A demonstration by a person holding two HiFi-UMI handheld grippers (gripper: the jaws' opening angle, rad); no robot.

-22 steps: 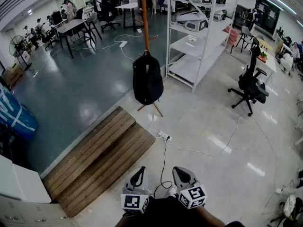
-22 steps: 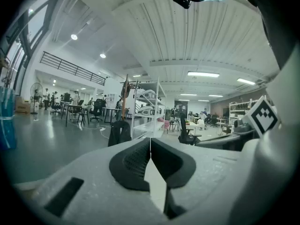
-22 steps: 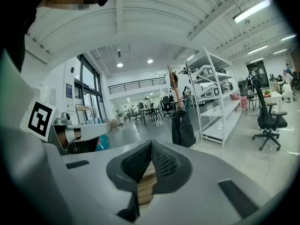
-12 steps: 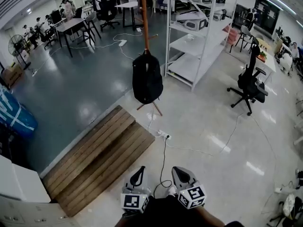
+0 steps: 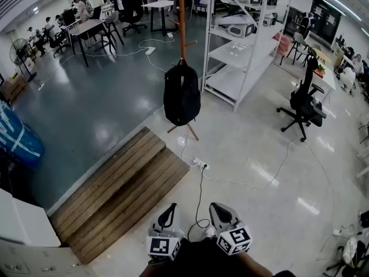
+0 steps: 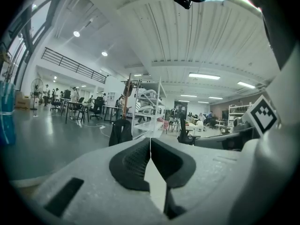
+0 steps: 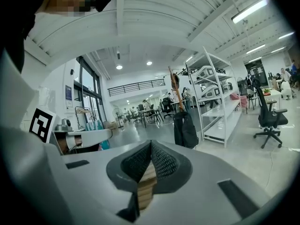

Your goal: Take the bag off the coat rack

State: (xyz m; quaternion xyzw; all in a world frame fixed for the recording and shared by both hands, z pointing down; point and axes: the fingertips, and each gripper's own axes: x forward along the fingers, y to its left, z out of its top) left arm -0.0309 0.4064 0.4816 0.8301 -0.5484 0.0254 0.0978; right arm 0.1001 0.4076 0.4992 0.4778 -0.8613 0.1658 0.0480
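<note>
Black bag (image 5: 181,94) hangs on the wooden coat rack (image 5: 182,16).

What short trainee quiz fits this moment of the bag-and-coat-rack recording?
1. True or false: the black bag hangs on the coat rack.
2. The left gripper and right gripper are: A) open; B) shut and empty; C) shut on a strap.
3. In the head view, what stands just right of the rack?
Key: 1 true; 2 B; 3 the white shelving unit.
</note>
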